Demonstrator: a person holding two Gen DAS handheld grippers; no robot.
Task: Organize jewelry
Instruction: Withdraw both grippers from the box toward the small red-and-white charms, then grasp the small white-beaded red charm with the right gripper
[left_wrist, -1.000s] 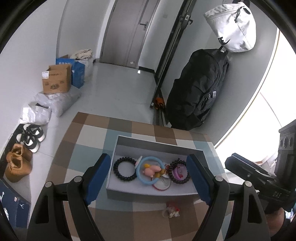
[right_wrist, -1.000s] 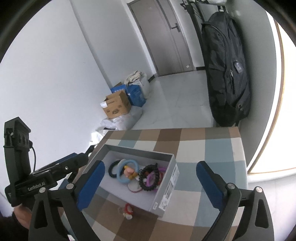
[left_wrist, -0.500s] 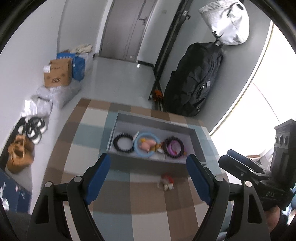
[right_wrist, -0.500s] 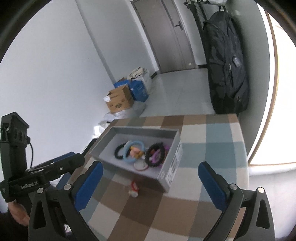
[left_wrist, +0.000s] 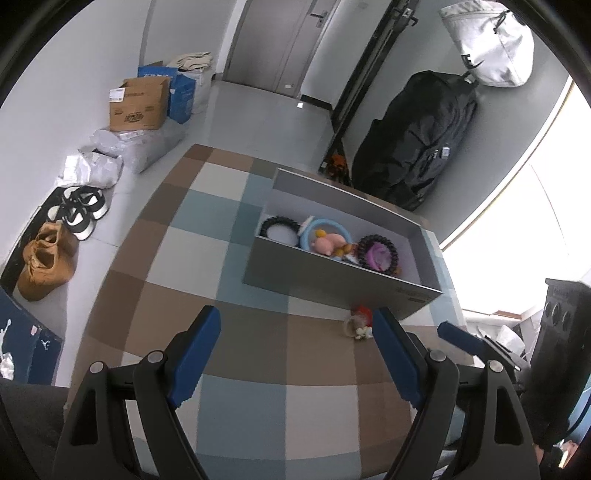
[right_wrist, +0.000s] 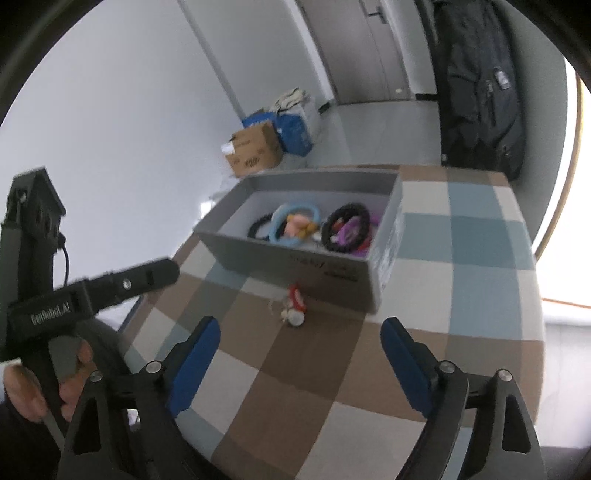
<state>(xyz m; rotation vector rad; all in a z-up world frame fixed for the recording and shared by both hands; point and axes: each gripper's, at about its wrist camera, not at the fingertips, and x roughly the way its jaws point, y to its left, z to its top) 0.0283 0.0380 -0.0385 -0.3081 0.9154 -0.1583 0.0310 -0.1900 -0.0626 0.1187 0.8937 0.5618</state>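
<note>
A grey open box (left_wrist: 332, 284) (right_wrist: 295, 254) stands on the checked tabletop and holds a black bead bracelet (left_wrist: 277, 224), a light blue ring (left_wrist: 314, 229) with a pink charm, and a black ring over purple pieces (right_wrist: 345, 227). A small red and white trinket (left_wrist: 360, 322) (right_wrist: 293, 304) lies on the cloth just in front of the box. My left gripper (left_wrist: 295, 354) is open and empty, short of the box. My right gripper (right_wrist: 301, 354) hovers behind the trinket, its jaws closing with nothing between them.
The checked table (left_wrist: 207, 280) ends at the left over a floor with shoes (left_wrist: 79, 210), cardboard boxes (left_wrist: 138, 105) and bags. A black backpack (left_wrist: 413, 136) hangs behind the box. A hand (right_wrist: 22, 391) holds the left gripper's handle.
Both grippers have drawn back from the box and tilted down, so the box now sits farther away and the trinket lies ahead of the fingers. The right fingers stand closer together.
</note>
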